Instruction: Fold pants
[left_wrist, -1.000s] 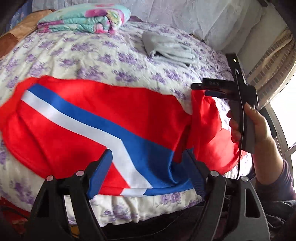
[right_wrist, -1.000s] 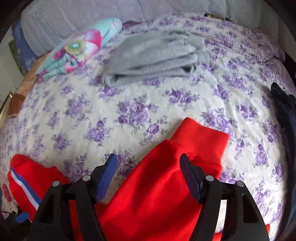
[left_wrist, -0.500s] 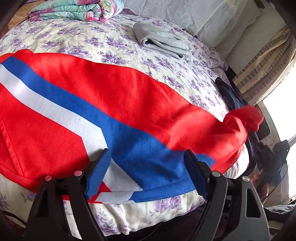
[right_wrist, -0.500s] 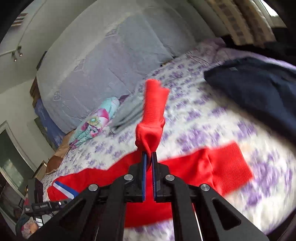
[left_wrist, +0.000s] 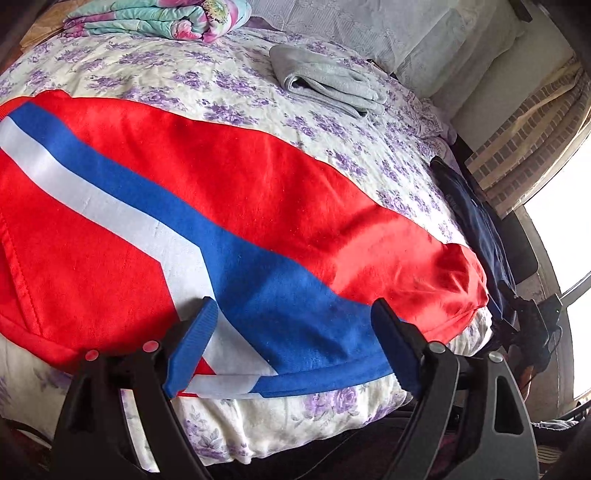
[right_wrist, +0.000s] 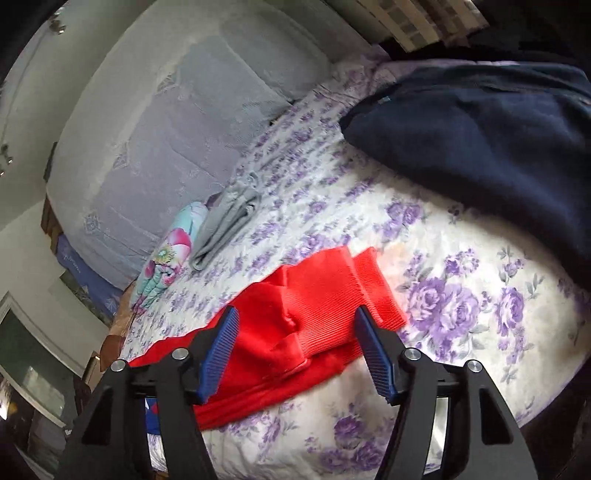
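Pants (left_wrist: 229, 206) lie flat along the near edge of the bed (left_wrist: 295, 413), legs stacked so we can fold them. Our left gripper (left_wrist: 291, 347) is wide over the stripe. Our right gripper (right_wrist: 295, 350) has just opened, dropping the cuffs.

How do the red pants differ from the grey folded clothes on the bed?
The red pants lie spread out long across the bed's near edge; the grey folded clothes sit as a compact stack farther back. The red pants carry a blue and white stripe; the grey folded clothes are plain. The pants' ribbed cuffs show, while the grey clothes show only folded edges. Both rest on the purple-flowered bedspread.
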